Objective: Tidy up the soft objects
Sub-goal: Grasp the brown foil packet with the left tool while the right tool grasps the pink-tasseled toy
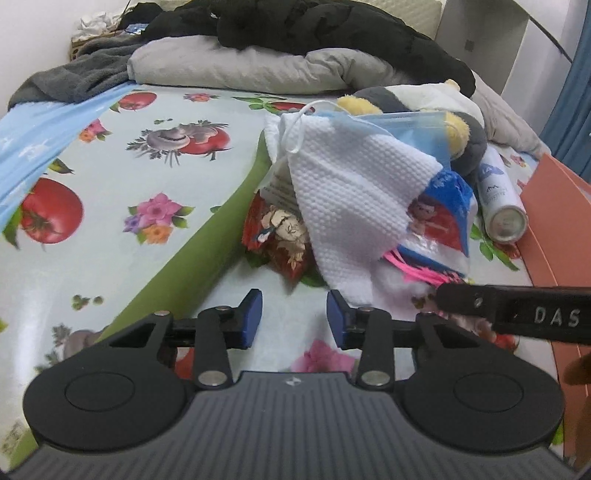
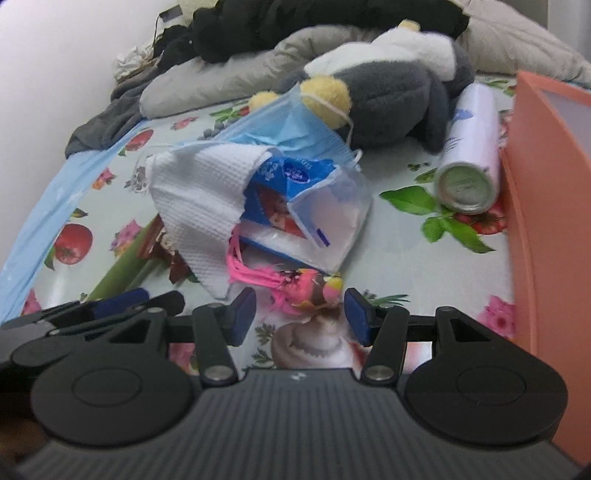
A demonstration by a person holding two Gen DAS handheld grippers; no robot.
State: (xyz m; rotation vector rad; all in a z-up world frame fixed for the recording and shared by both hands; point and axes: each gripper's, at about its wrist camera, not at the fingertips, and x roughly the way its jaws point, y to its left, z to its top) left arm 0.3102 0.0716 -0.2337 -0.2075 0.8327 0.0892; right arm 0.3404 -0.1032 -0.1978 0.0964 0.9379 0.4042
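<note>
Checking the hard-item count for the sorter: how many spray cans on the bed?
1. The spray can lies on its side against the orange box, base toward the camera, just right of the plush toy. More could be hidden under the pile.

So the bed has a printed cover (image 1: pixel 122 158) with tomatoes, flowers and mushrooms on it. A white spray can (image 2: pixel 471 147) lies on its side right up against an orange box (image 2: pixel 546 184) on the right. Grey pillow (image 1: pixel 236 66) at the back with a black jacket (image 1: pixel 314 29) dumped on top.
</note>
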